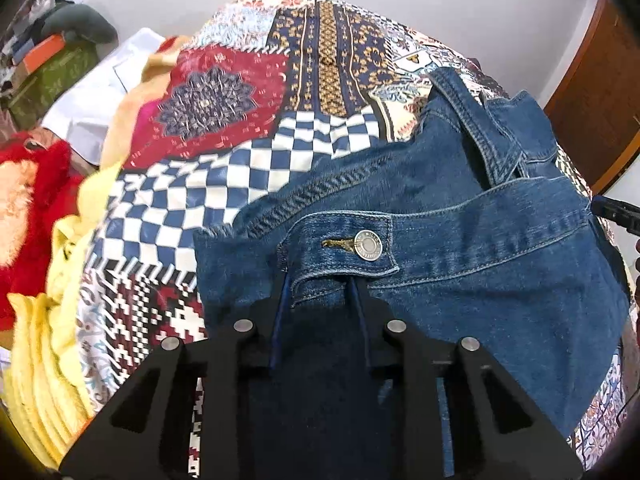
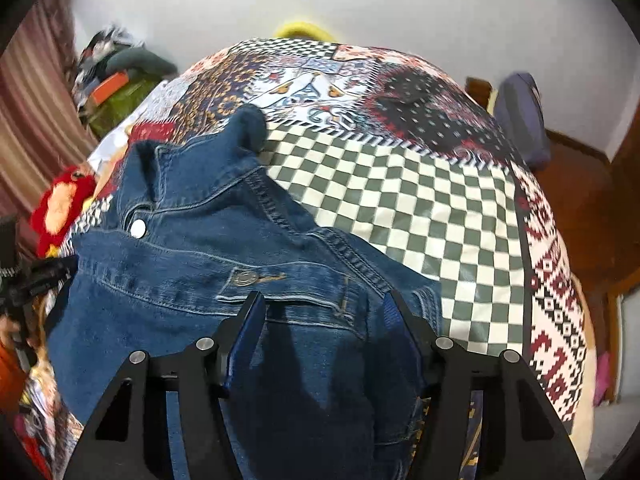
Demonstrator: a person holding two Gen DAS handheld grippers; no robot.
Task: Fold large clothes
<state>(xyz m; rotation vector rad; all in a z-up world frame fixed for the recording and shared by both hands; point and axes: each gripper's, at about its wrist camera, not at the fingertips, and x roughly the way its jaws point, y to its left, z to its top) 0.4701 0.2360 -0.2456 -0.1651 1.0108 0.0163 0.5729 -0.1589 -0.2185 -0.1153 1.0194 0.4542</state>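
Left wrist view.
- My left gripper: lower centre of the frame, fingers narrowly parted with a fold of denim between them; it reads as clamped on the cloth just under the buttoned tab.
- Denim jacket: fills the centre and right of the frame, lying on the patchwork bedspread. Metal button sits just above my fingertips.
- Yellow cloth, lower left; red fluffy item, left edge; white garment, upper left.
- A dark tip of the other tool shows at the right edge.

Right wrist view.
- My right gripper: lower centre, fingers spread wide, denim lying between and under them. I see no pinch; I count it as apart.
- Denim jacket: centre-left of the frame, a sleeve or collar end poking up toward upper centre. Checked panel of the bedspread lies bare to the right.

Step in hand, as I judge it: taking hold of the jacket's edge to start a fold; the garment looks bunched, not yet flat.

Next move calls for: my right fingers closing on the hem beneath them, then both hands drawing the cloth taut and level before folding over.
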